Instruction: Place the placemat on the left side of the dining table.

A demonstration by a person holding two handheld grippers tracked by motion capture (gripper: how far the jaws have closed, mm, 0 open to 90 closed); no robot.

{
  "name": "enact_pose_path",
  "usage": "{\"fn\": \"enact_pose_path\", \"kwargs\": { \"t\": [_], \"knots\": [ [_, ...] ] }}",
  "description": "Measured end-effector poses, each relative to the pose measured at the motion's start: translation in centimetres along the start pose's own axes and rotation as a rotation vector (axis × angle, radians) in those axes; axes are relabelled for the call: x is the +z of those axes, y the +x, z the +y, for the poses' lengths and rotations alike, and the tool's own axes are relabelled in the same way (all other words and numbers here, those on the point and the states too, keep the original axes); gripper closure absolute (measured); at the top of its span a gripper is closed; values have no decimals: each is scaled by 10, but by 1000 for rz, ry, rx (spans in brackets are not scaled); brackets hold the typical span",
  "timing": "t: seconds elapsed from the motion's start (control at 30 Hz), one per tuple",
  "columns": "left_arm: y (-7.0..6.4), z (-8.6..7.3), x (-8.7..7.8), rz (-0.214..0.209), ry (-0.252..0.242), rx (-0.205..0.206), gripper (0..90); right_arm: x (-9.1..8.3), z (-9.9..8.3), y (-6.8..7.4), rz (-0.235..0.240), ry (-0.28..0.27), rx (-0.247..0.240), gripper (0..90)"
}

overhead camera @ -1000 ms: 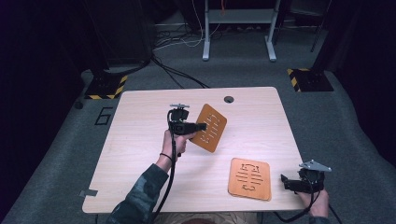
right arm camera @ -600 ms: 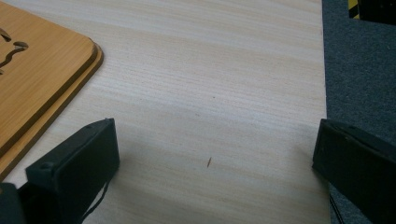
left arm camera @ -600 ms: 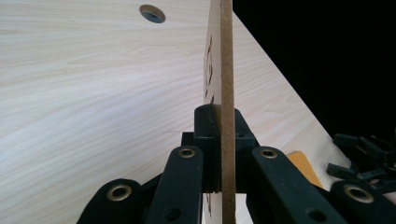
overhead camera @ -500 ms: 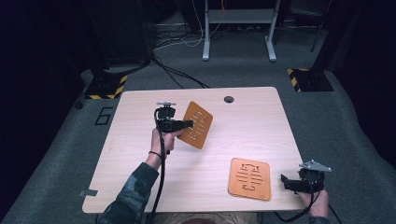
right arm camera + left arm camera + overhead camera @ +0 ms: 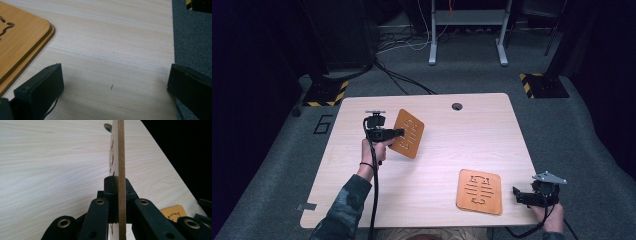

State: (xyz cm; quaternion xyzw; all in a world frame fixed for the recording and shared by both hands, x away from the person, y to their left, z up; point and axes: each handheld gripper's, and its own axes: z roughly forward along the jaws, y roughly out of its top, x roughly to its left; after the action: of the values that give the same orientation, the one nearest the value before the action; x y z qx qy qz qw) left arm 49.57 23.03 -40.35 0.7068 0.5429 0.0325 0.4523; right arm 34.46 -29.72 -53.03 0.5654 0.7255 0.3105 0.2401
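A thin orange wooden board with cut-out slots (image 5: 408,133) hangs above the table's left half, held by its edge in my left gripper (image 5: 398,133), which is shut on it. In the left gripper view the board (image 5: 121,157) stands edge-on between the jaws of the left gripper (image 5: 117,195). A second board stack (image 5: 479,191) lies flat near the front right; its corner (image 5: 22,37) reaches into the right gripper view. My right gripper (image 5: 518,196) rests at the table's front right corner, open, with bare tabletop between the jaws of the right gripper (image 5: 115,87).
The light wooden table (image 5: 437,165) has a round cable hole (image 5: 456,106) near its far edge. Its right edge (image 5: 173,37) runs close beside the right gripper. Grey carpet, cables and a desk frame (image 5: 467,30) lie beyond.
My left gripper has carried the orange board leftward and a little farther from the person. The right gripper and the flat stack have stayed put.
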Motion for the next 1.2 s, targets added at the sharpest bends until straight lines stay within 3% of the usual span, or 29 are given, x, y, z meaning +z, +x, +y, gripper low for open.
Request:
{"fn": "enact_pose_path", "kwargs": {
  "t": [0.07,0.27,0.73,1.2],
  "knots": [
    [6,0,-3,12,4,2,860,0,0,0,-1,0,0,0],
    [21,-1,-9,45,-16,-47,860,0,0,0,-2,0,1,0],
    [60,-6,-25,126,-7,-113,858,0,0,0,-3,0,3,0],
    [90,-9,-40,193,2,-181,856,0,0,0,-7,0,5,0]
  ]
}}
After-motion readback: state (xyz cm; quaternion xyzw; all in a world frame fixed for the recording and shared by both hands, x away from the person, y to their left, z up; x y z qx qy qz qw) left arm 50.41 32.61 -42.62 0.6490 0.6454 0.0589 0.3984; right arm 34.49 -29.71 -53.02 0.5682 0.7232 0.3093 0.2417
